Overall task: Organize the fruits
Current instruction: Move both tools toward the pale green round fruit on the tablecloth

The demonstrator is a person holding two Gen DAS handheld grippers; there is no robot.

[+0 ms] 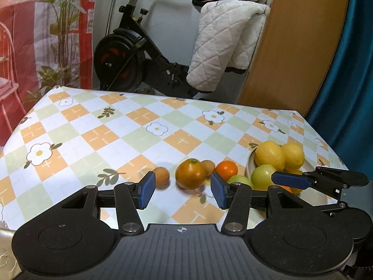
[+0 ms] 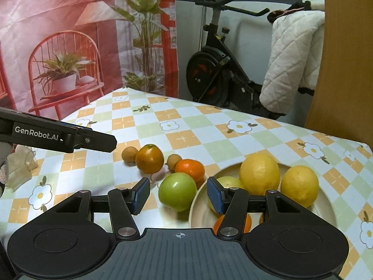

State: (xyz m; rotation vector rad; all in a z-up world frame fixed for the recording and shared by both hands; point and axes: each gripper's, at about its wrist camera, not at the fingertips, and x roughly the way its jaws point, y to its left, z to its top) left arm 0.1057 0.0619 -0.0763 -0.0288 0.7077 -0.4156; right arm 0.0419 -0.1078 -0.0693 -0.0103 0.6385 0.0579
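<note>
Five loose fruits lie on the checked worktop (image 2: pixel 186 126) just left of the plate (image 2: pixel 326 207): a green tomato-like fruit (image 2: pixel 177 191) touching the plate's rim, an orange mandarin (image 2: pixel 190 169) behind it, a brownish-orange fruit (image 2: pixel 149 158) and two small brown longan-like fruits (image 2: pixel 129 154) (image 2: pixel 174 161) toward mid-frame.

My left hand-held gripper (image 1: pixel 181 190) has its jaws apart with nothing between them, lined up on the brownish-orange fruit in the lower centre of the left wrist view. My right hand-held gripper (image 2: pixel 178 194) also stands apart and empty, the green fruit just ahead of its gap.

To do this well I judge I should bring each gripper lower until the pads straddle the widest part of the fruit, close gently because round fruit rolls, and keep the two grippers from crossing near the plate.

On the plate, at lower right of the right wrist view, sit two lemons (image 2: pixel 259 173) (image 2: pixel 299 185), a pale green fruit (image 2: pixel 229 183) and something orange (image 2: pixel 233 224), partly hidden behind my right gripper's finger.
</note>
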